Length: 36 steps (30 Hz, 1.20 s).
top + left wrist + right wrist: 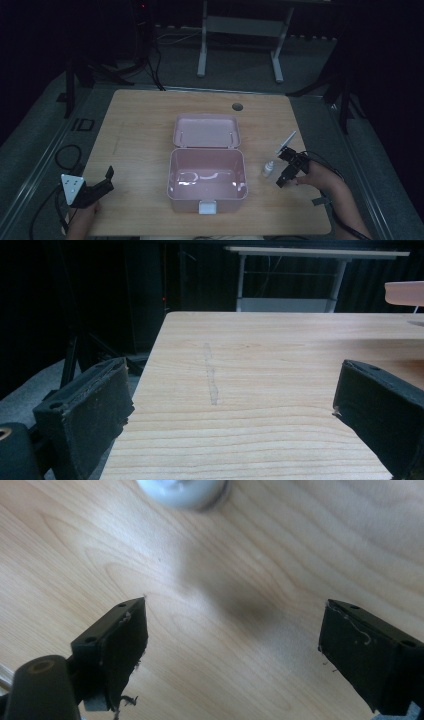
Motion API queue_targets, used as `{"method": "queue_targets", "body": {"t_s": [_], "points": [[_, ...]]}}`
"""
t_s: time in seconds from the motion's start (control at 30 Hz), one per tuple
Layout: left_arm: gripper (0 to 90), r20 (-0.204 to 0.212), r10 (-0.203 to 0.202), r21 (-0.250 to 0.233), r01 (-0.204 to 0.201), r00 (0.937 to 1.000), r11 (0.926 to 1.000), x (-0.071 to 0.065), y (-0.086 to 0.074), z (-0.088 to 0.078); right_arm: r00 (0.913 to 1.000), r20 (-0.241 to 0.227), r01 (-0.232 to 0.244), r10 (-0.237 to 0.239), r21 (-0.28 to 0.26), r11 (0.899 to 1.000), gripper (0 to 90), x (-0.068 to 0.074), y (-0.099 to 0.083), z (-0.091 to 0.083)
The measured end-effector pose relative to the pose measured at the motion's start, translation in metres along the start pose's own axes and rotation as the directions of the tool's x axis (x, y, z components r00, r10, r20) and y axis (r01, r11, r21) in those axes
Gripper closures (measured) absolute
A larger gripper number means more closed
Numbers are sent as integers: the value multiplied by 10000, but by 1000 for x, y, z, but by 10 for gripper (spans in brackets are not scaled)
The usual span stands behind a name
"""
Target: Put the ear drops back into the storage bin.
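Left tongs (102, 181) and right tongs (288, 169) both gape wide.

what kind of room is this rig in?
Probably a lab or recording studio, not a home: dark curtained walls, a bare wooden table with a cable hole, tripod stands either side, and another height-adjustable desk frame behind.

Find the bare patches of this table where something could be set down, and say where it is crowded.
Free: the wide strip between the left gripper and the pink box, and the far edge behind the open lid. Crowded: right of the box, where the small bottle stands beside the right gripper.
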<state>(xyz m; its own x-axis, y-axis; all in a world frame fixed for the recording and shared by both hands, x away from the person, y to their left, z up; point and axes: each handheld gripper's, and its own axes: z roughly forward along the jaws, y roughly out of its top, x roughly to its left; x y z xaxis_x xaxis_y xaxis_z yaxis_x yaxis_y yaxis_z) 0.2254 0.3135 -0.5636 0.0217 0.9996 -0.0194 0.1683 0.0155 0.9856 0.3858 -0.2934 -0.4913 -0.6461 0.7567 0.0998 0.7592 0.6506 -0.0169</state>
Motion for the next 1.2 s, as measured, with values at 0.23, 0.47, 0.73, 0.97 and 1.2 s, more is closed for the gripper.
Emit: {"method": "queue_targets", "body": {"t_s": [0.23, 0.47, 0.73, 0.97, 1.2], "points": [[24, 11, -5, 7, 5, 10000, 10000, 0, 0, 0, 9997, -184, 129, -127, 97, 9999, 144, 3, 17, -2], [24, 30, 13, 8, -13, 10000, 10000, 0, 0, 0, 9990, -290, 354, -350, 142, 9993, 161, 9, 32, -1], [24, 46, 11, 7, -11, 10000, 10000, 0, 0, 0, 9993, -324, 210, -198, 370, 9991, 161, 11, 47, 4], [24, 62, 26, 6, -26, 10000, 10000, 0, 0, 0, 9989, 23, 464, -465, 421, 9980, 264, 14, 54, 9], [24, 66, 33, 4, -33, 10000, 10000, 0, 0, 0, 9969, 173, 761, -770, 482, 9959, 392, 18, 58, 11]]}}
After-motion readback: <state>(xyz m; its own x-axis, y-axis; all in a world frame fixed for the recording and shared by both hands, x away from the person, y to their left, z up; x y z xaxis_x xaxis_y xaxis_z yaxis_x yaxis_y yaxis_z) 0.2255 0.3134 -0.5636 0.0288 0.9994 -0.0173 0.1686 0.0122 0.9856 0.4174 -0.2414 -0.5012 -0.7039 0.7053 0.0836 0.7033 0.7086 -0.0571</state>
